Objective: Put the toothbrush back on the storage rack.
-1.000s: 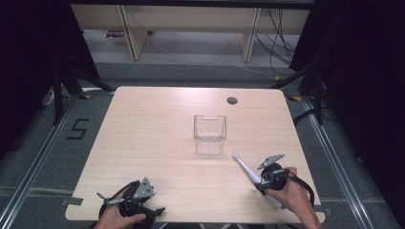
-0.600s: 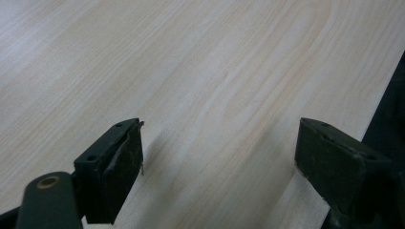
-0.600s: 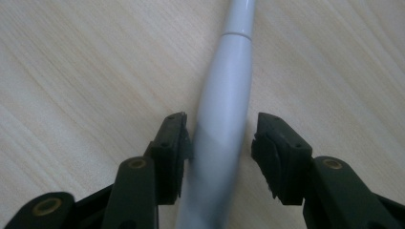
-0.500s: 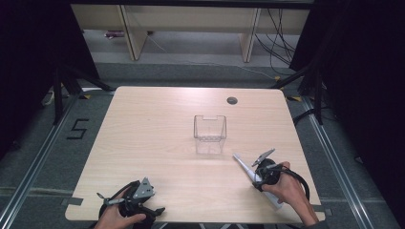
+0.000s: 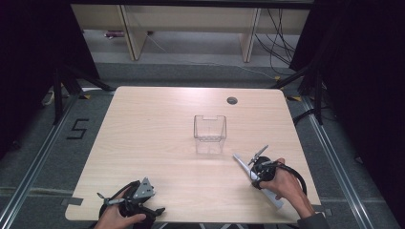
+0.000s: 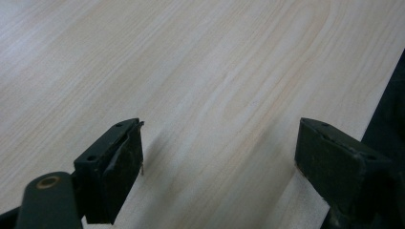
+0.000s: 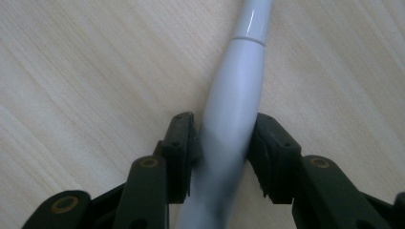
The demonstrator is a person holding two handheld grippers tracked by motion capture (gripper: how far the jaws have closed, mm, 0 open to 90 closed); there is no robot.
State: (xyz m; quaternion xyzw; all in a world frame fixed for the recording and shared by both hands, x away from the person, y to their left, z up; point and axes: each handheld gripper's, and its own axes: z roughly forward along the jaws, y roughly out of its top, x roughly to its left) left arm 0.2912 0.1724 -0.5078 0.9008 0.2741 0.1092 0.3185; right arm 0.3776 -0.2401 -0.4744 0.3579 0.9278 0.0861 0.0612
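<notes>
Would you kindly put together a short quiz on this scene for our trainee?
1. True or false: the left tool grips something.
2. What lies between the right tool's jaws? A) a clear container B) a white handle C) nothing
3. What stands near the middle of the table?
Key:
1. False: its jaws stand open over bare wood.
2. B: the jaws have just been closing, and the pads now meet the white handle on both sides.
3. A clear container.
</notes>
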